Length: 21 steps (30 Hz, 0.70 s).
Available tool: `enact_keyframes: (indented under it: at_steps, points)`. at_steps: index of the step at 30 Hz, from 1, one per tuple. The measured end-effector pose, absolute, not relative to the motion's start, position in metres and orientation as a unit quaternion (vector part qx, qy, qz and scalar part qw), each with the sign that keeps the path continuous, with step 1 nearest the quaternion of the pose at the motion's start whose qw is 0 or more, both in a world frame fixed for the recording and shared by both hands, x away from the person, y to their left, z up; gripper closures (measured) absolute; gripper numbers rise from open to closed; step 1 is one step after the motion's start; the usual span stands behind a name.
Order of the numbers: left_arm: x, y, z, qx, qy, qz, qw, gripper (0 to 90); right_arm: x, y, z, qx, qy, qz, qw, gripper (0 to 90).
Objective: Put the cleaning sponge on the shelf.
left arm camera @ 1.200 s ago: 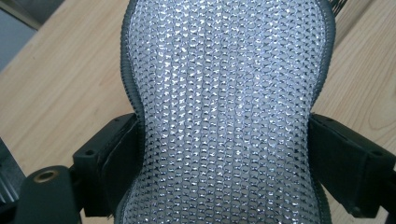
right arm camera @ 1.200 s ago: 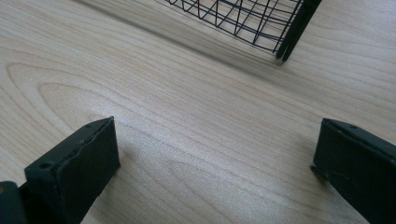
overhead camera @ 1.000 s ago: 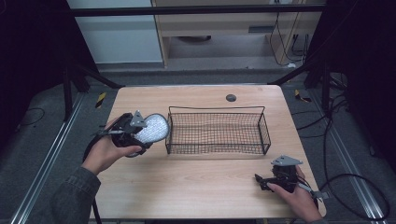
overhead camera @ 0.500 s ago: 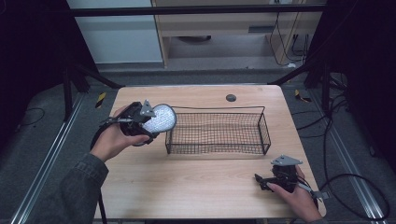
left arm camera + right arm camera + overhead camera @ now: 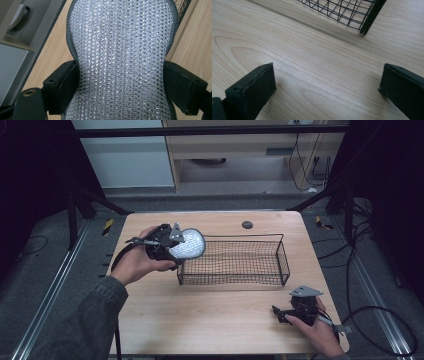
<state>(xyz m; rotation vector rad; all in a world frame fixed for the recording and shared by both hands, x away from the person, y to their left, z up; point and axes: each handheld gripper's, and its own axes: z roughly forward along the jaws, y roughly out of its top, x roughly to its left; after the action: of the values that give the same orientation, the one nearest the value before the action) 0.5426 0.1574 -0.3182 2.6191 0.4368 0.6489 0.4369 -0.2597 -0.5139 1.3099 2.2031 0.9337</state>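
My left tongs [image 5: 176,246] pinch a soft, light mesh pouch [image 5: 122,60] at its waist, beside the basket [image 5: 235,265]; right tongs [image 5: 281,314] released.

Silver pad [image 5: 120,60] seen as glittering knit mesh, bumpy, edged in dark grey matt trim. Left gripper [image 5: 167,245] jaws shown as matt black plastic, faced with slightly rough pads. Basket [image 5: 280,262] made of thin black wire, matt. Table [image 5: 210,320] finished in pale wood grain, smooth, faint sheen. Right gripper [image 5: 327,82] jaws likewise matt black.
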Motion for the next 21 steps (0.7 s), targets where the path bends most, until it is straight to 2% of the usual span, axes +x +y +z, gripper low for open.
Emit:
enact_keyframes:
  at_steps: [21]
  points:
    - [0.561,0.11,-0.326,0.946,0.13,0.215,0.204,16.7,0.437,-0.26,-0.514,0.47,0.791,0.335,0.205,0.3]
